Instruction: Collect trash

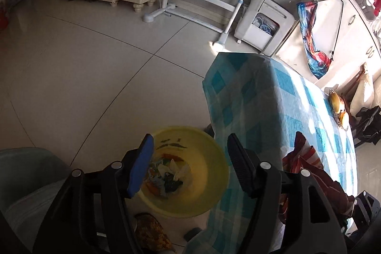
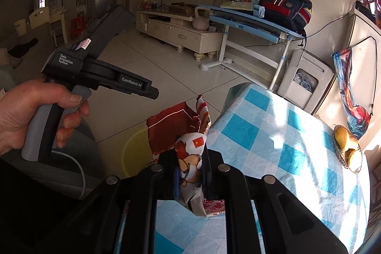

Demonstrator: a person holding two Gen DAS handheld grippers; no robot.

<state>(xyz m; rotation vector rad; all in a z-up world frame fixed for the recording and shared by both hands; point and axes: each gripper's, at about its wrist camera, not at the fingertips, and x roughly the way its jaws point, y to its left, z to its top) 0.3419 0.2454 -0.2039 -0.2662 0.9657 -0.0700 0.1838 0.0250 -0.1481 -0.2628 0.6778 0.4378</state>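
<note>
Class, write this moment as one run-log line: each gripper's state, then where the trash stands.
left gripper: open, above yellow basin holding scraps | right gripper: shut on red snack wrapper at table edge | wrapper not yet binned

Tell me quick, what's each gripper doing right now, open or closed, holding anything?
Left gripper: open, holding nothing, above the yellow basin of trash.
Right gripper: closed on a red and white snack wrapper at the table edge.
</note>
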